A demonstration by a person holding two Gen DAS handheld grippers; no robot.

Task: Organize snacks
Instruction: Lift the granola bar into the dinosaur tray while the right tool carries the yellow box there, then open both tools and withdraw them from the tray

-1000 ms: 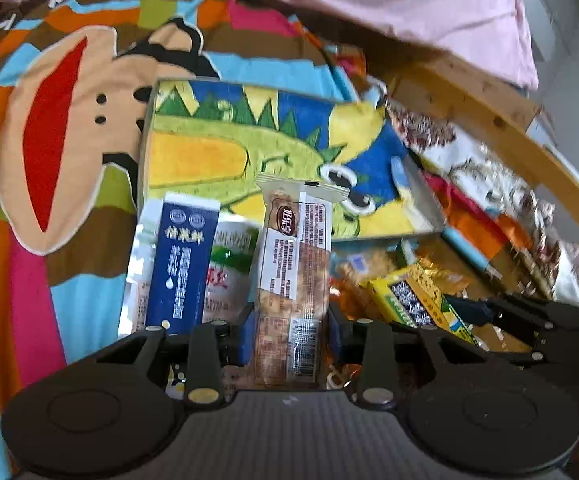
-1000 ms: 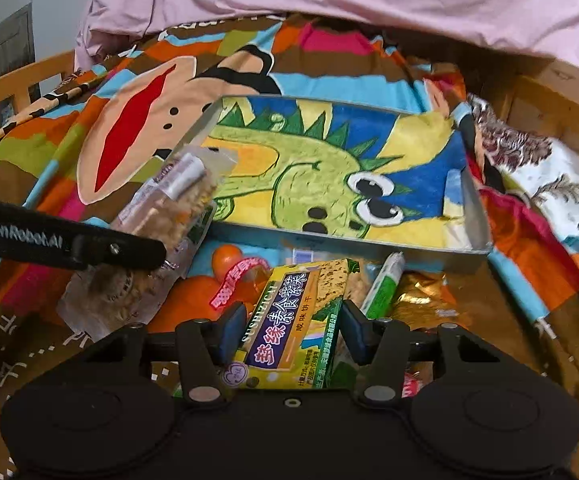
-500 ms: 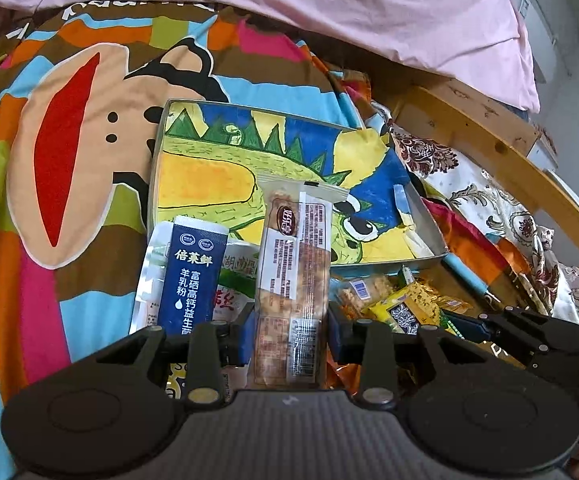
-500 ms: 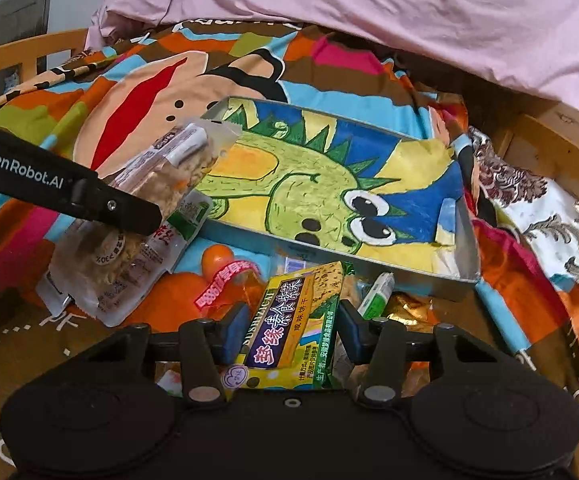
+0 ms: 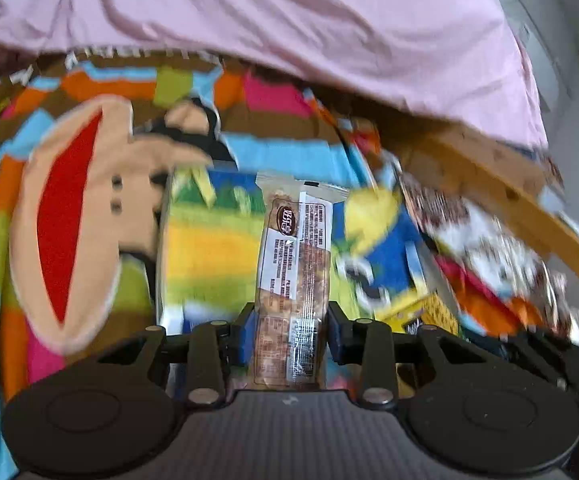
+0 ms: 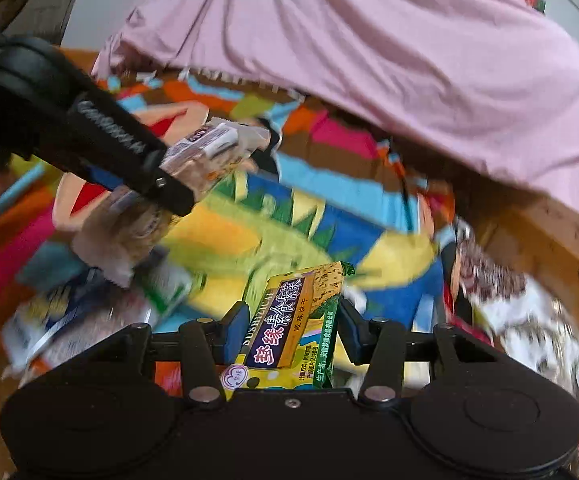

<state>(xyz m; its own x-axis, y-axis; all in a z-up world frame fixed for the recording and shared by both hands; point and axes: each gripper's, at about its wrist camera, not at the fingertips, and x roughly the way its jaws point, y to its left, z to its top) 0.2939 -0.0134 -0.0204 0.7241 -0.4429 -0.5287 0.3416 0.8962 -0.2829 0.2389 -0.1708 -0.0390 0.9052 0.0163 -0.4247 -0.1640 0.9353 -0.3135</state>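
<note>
My left gripper [image 5: 289, 332] is shut on a clear-wrapped brown snack bar [image 5: 295, 264] and holds it upright above the dinosaur-print tray [image 5: 209, 256]. My right gripper [image 6: 291, 330] is shut on a yellow and green cracker pack [image 6: 293, 320], lifted over the same tray [image 6: 289, 236]. The left gripper and its bar [image 6: 205, 156] also show at the left of the right wrist view. Several more snack packets [image 6: 89, 312] lie blurred at the tray's near left.
A colourful monkey-face blanket [image 5: 65, 216] lies under the tray. A pink sheet [image 5: 289, 20] covers the back. A wooden bed rail [image 5: 529, 208] runs along the right, with patterned cloth [image 6: 529, 320] beside it.
Both grippers have lifted with their snacks and moved forward over the tray. The loose packets have dropped out of the left wrist view. The views are now motion-blurred.
</note>
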